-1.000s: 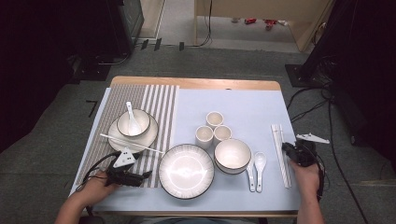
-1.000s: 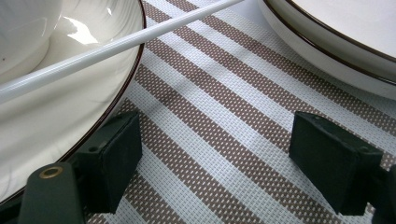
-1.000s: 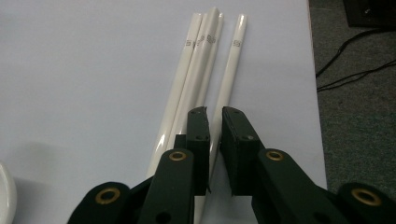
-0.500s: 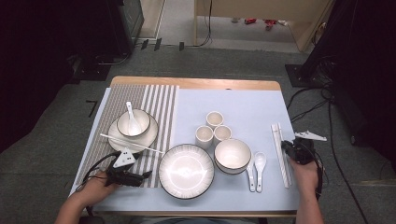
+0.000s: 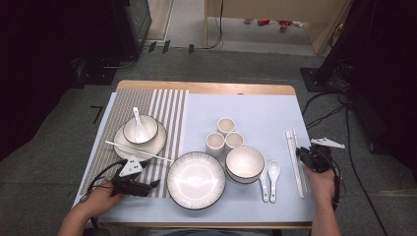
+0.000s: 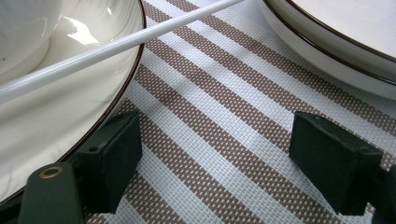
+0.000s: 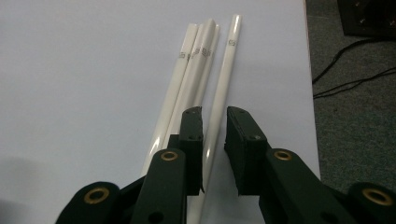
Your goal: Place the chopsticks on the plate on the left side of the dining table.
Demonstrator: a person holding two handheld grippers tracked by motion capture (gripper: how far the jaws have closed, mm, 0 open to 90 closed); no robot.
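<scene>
At the table's right edge lie several white chopsticks (image 5: 295, 162). My right gripper (image 5: 304, 155) sits low over their near ends. In the right gripper view its jaws (image 7: 214, 116) have just been opening; they stand slightly apart around one chopstick (image 7: 229, 60), apart from the bundle (image 7: 194, 70), without pressing on it. My left gripper (image 5: 155, 184) rests open on the striped placemat (image 5: 167, 105). Its pads (image 6: 215, 144) hold nothing, between a small plate (image 6: 70, 107) and the large plate (image 6: 336, 42). A single chopstick (image 6: 116, 46) lies across the small plate.
A bowl with a spoon (image 5: 140, 129) sits on the small plate (image 5: 160, 142). The large plate (image 5: 172, 172), a bowl (image 5: 244, 163), three cups (image 5: 225, 125) and two spoons (image 5: 269, 179) fill the middle. The table's edge is just right of the chopsticks.
</scene>
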